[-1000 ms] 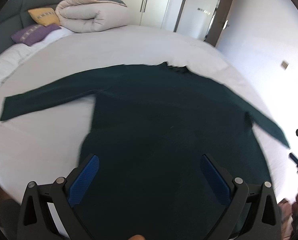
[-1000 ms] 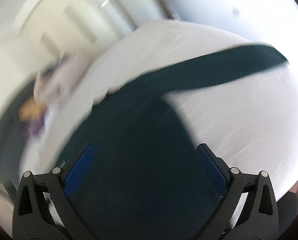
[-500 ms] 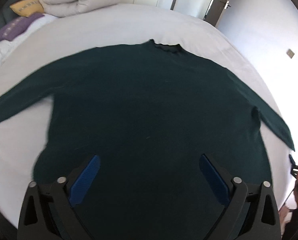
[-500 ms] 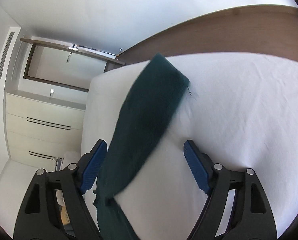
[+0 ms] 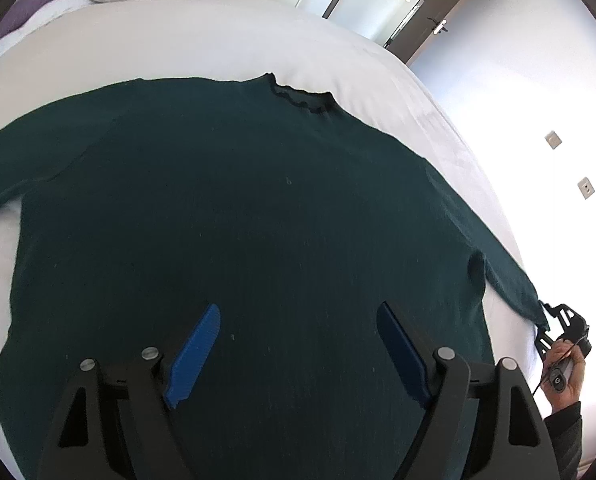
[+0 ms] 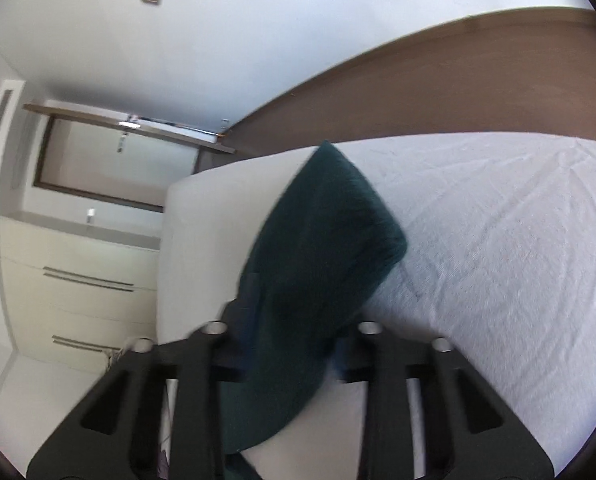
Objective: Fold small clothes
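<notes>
Sweater (image 5: 238,232) lying flat and unfolded across the white bed (image 5: 218,36), folding barely beginning.

Right gripper (image 6: 294,344), jaws just closing, is clamping the sleeve cuff (image 6: 329,232) near the bed's edge; left gripper (image 5: 298,344), jaws narrowing but apart, is hovering over the hem. Every fold is still waiting; no containers visible.

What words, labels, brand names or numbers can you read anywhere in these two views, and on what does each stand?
None: no readable text shows in either view.
The dark green sweater shows no label.
A round mark on the handle of the right gripper is too small to read.
</notes>
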A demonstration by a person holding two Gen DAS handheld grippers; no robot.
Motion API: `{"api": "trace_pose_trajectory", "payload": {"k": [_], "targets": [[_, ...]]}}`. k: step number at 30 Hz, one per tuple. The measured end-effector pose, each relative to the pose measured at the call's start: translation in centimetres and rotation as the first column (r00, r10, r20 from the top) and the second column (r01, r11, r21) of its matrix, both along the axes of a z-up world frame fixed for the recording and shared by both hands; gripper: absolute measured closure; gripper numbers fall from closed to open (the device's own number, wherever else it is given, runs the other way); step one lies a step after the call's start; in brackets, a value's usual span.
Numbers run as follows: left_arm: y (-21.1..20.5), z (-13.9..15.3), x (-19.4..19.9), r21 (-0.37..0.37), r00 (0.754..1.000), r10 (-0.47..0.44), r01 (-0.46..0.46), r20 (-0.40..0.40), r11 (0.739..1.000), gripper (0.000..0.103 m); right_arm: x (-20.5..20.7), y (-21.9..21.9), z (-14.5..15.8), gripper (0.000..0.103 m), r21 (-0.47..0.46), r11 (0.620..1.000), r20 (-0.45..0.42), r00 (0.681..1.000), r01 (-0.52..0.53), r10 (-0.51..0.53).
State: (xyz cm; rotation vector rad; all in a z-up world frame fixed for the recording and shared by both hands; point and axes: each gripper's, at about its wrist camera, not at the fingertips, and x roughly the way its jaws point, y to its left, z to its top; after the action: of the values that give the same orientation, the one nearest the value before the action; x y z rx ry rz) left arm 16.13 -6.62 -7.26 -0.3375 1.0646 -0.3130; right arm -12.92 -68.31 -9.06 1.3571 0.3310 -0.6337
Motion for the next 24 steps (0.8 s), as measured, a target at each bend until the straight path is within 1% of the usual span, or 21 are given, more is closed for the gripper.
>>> {"api": "trace_pose_trajectory", "payload": {"k": [1, 2, 4, 6, 8, 9, 10, 11, 12, 13, 14, 15, 16, 17, 18, 19, 20, 21, 22, 23, 24], "targets": [[0.3, 0.0, 0.7, -0.022, 1.0, -0.001, 0.001, 0.001, 1.0, 0.021, 0.6, 0.0, 0.3, 0.088, -0.012, 1.0, -0.021, 1.0, -0.002, 0.002], [0.5, 0.1, 1.0, -0.038, 1.0, 0.0, 0.0, 0.004, 0.999, 0.021, 1.9, 0.4, 1.2, 0.093, -0.055, 0.998, -0.057, 0.998, -0.027, 0.024], [0.9, 0.4, 1.9, -0.071, 1.0, 0.001, 0.0, 0.01, 0.997, 0.021, 5.0, 1.4, 3.8, 0.095, -0.161, 0.98, -0.125, 0.987, -0.12, 0.1], [1.3, 0.8, 3.0, -0.112, 1.0, 0.003, -0.001, 0.017, 0.994, 0.021, 9.5, 4.3, 6.9, 0.096, -0.296, 0.919, -0.212, 0.956, -0.259, 0.201], [1.8, 1.3, 4.2, -0.159, 1.0, 0.007, -0.003, 0.025, 0.987, 0.021, 14.7, 8.9, 9.9, 0.096, -0.426, 0.8, -0.315, 0.898, -0.423, 0.307], [2.0, 1.5, 4.9, -0.188, 1.0, 0.009, -0.004, 0.027, 0.982, 0.021, 17.6, 12.3, 11.1, 0.096, -0.489, 0.708, -0.378, 0.855, -0.509, 0.354], [2.1, 1.6, 5.5, -0.213, 1.0, 0.006, 0.0, 0.027, 0.977, 0.021, 20.4, 16.1, 12.0, 0.096, -0.538, 0.601, -0.442, 0.805, -0.591, 0.396], [2.2, 1.6, 6.0, -0.235, 1.0, 0.002, 0.003, 0.023, 0.972, 0.021, 23.1, 20.1, 12.2, 0.097, -0.568, 0.488, -0.506, 0.749, -0.663, 0.429], [2.3, 1.5, 6.4, -0.26, 1.0, -0.001, 0.005, 0.016, 0.966, 0.021, 25.6, 23.7, 12.7, 0.097, -0.577, 0.393, -0.565, 0.697, -0.716, 0.441], [2.5, 1.0, 7.3, -0.314, 1.0, -0.013, 0.01, -0.007, 0.949, 0.021, 27.7, 27.2, 11.8, 0.097, -0.578, 0.283, -0.637, 0.64, -0.765, 0.429], [2.7, 0.6, 7.8, -0.347, 0.999, -0.019, 0.008, -0.028, 0.938, 0.021, 29.7, 30.8, 10.3, 0.097, -0.567, 0.15, -0.721, 0.575, -0.81, 0.386], [2.9, 0.2, 8.1, -0.372, 0.999, -0.021, 0.001, -0.049, 0.928, 0.021, 31.2, 33.9, 9.2, 0.097, -0.534, 0.049, -0.784, 0.516, -0.844, 0.345], [3.2, -0.4, 8.5, -0.394, 0.997, -0.024, -0.005, -0.069, 0.919, 0.021, 32.6, 36.6, 7.3, 0.097, -0.485, -0.046, -0.838, 0.449, -0.873, 0.31], [3.3, -0.7, 8.6, -0.401, 0.997, -0.028, -0.004, -0.073, 0.916, 0.021, 33.5, 38.4, 5.4, 0.097, -0.435, -0.097, -0.868, 0.388, -0.895, 0.309], [3.5, -1.0, 8.6, -0.405, 0.997, -0.031, -0.003, -0.077, 0.914, 0.021, 34.2, 39.7, 3.9, 0.097, -0.404, -0.125, -0.883, 0.35, -0.906, 0.312], [3.6, -1.6, 8.7, -0.413, 0.995, -0.036, -0.005, -0.091, 0.911, 0.021, 34.6, 40.6, 2.7, 0.097, -0.383, -0.145, -0.895, 0.327, -0.912, 0.304], [3.7, -2.0, 8.7, -0.422, 0.994, -0.04, -0.007, -0.103, 0.906, 0.021, 35.2, 41.2, 1.7, 0.096, -0.37, -0.155, -0.902, 0.314, -0.916, 0.295], [3.7, -2.5, 8.8, -0.435, 0.992, -0.043, -0.012, -0.117, 0.901, 0.021, 35.5, 41.2, 1.1, 0.096, -0.365, -0.149, -0.903, 0.31, -0.919, 0.297], [3.7, -3.1, 9.0, -0.456, 0.989, -0.045, -0.024, -0.14, 0.889, 0.02, 36.0, 41.0, 0.8, 0.096, -0.371, -0.133, -0.898, 0.319, -0.919, 0.302], [3.6, -3.4, 9.2, -0.467, 0.987, -0.047, -0.031, -0.153, 0.884, 0.017, 36.4, 40.7, 0.8, 0.096, -0.387, -0.119, -0.889, 0.336, -0.914, 0.31], [3.3, -3.6, 9.4, -0.476, 0.985, -0.049, -0.035, -0.163, 0.879, 0.015, 35.6, 41.7, -0.6, 0.095, -0.397, -0.111, -0.883, 0.347, -0.911, 0.316]]}}
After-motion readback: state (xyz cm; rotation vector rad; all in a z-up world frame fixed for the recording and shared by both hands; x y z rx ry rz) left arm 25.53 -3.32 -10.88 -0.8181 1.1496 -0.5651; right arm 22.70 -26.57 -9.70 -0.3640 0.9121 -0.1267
